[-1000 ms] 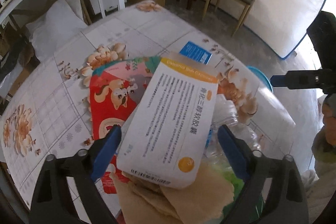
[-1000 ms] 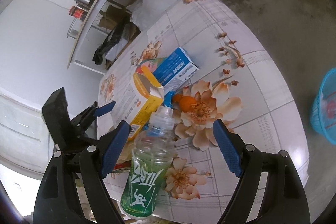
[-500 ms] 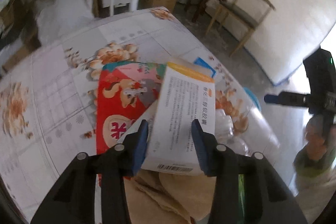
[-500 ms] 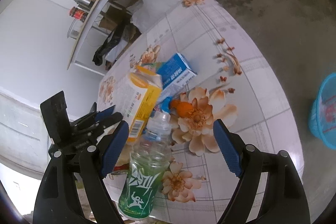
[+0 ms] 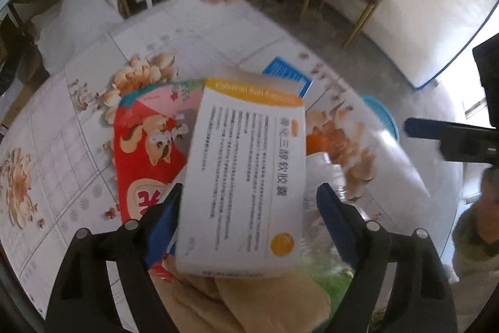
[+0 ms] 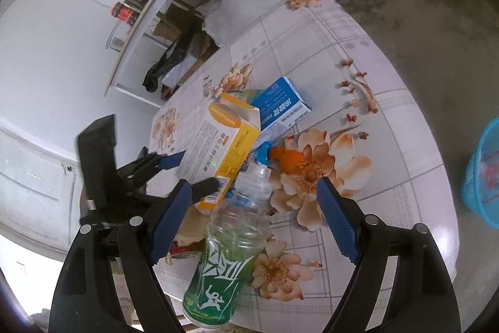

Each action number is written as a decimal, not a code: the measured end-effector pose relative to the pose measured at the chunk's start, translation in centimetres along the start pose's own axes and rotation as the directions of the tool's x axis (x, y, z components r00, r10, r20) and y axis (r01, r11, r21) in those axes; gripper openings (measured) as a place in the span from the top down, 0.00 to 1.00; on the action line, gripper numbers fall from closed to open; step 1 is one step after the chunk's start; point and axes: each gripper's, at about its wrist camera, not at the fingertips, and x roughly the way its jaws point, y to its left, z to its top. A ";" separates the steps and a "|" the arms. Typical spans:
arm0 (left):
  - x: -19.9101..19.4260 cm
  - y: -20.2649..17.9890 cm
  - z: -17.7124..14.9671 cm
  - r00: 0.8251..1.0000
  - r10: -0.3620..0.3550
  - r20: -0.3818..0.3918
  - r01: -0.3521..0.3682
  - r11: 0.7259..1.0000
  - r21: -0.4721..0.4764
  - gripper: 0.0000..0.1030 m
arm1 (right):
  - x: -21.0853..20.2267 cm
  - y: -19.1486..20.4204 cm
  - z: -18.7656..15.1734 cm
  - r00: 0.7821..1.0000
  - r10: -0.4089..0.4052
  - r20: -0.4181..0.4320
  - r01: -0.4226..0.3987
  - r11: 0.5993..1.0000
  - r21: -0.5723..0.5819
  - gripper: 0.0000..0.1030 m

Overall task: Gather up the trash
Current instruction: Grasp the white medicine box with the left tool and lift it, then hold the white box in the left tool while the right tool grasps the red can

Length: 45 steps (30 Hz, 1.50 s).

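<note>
The white and yellow box (image 5: 246, 177) is lying on top of the trash pile on the flowered tabletop (image 5: 62, 145), and it is sitting right between the two blue fingers of the left tool (image 5: 248, 217). Its long side is running away from the tool, so the fingers are standing on either side of its short width. The left tool's jaws have just been opening again, and now they are standing wide; the left finger is looking very close to the box edge, while the right finger is standing clear of it, so the box is not being squeezed. The box is resting on a red snack bag (image 5: 146, 152) and some brown paper (image 5: 249, 301). The right tool (image 6: 254, 219) is also standing wide open and is holding nothing. The green drink bottle (image 6: 230, 252) is lying between its fingers with its neck pointing away, but the fingers are not touching it. A blue box (image 6: 280, 108) and an orange peel (image 6: 290, 159) are lying farther off. The blue bin (image 6: 483, 173) is waiting on the floor past the tabletop's right edge. The left tool is nearer the box, so it probably needs to close on it next.
</note>
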 end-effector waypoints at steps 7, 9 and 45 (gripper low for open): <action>-0.5 0.5 -0.5 0.999 0.012 0.038 -0.011 1.000 -0.017 0.33 | -0.5 -0.9 0.1 1.000 -0.008 0.006 0.008 1.000 0.016 0.24; -0.8 1.0 -0.8 0.999 0.017 0.050 -0.016 0.999 -0.033 0.33 | -0.3 -1.1 0.1 1.000 -0.005 0.002 0.005 1.000 0.022 0.24; -14.0 9.2 -19.3 0.849 0.281 0.448 0.061 0.790 -0.610 0.33 | 6.8 10.8 0.9 0.979 -0.016 -0.205 -0.044 0.958 -0.285 0.24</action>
